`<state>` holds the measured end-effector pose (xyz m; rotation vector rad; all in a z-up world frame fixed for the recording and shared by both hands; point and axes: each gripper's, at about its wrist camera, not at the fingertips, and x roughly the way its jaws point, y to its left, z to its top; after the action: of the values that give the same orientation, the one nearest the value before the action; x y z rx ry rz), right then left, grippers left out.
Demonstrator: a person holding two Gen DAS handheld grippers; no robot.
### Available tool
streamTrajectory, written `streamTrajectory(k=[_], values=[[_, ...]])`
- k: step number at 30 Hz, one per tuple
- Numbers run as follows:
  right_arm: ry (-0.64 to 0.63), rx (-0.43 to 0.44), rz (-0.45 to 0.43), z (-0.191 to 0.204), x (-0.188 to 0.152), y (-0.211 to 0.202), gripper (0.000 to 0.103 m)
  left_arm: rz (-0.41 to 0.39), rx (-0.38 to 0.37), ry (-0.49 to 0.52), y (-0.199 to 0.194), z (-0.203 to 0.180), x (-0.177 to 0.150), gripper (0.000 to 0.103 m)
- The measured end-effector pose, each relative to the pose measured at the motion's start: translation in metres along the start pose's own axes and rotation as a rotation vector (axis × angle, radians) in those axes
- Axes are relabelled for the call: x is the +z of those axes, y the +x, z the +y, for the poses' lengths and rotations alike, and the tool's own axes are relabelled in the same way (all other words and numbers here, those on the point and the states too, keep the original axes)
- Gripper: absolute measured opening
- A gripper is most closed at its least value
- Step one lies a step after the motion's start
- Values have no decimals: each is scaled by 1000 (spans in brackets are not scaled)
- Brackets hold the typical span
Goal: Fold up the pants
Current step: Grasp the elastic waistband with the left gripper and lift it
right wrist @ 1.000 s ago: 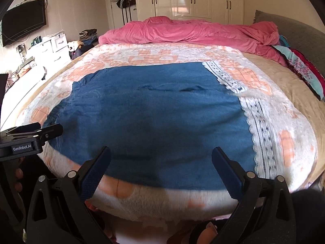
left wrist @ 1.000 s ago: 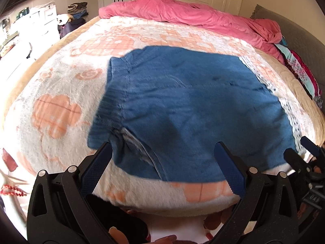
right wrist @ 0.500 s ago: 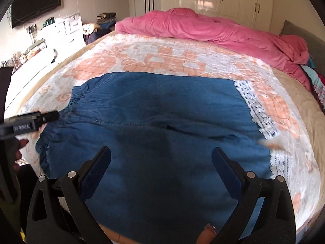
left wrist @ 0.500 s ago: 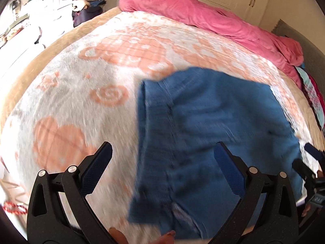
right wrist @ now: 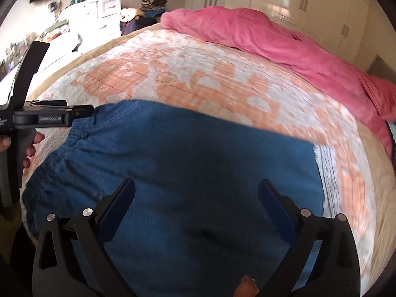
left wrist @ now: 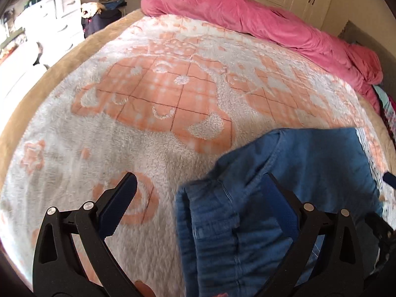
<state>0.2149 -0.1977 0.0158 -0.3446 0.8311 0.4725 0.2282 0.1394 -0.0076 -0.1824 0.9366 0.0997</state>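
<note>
Right wrist view shows me the blue pants (right wrist: 193,173) spread on the patterned blanket (right wrist: 198,74), waistband toward nine o'clock and lace hem toward three, so I judge any folding is barely begun and most of it remains. My left claw (left wrist: 198,190) and right claw (right wrist: 196,193) both stand apart, gripping nothing, with pants beneath each. No boxes or baskets show clearly, only a pink duvet (right wrist: 272,39) at twelve o'clock.
</note>
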Motion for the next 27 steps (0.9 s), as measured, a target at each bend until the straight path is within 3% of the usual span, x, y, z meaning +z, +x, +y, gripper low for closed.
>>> streamTrajectory(k=[4,7,9,13,21,27], values=[[-41,40,14,1,31,34,99,5,10,59,8,-5,-4,90],[-53,45,40,-2,48,61,99,13,-35,62,15,-5,-3,72],[-53,48,71,-3,58,78,99,38,-58,72,25,-6,-5,48],[-85,51,116,-5,77,103,99,27,-72,78,27,-7,-8,32],[-268,98,107,21,92,112,99,-104,-109,94,-8,-8,-12,26],[-402,42,75,44,87,114,99,-183,-124,114,-30,-13,-19,26]])
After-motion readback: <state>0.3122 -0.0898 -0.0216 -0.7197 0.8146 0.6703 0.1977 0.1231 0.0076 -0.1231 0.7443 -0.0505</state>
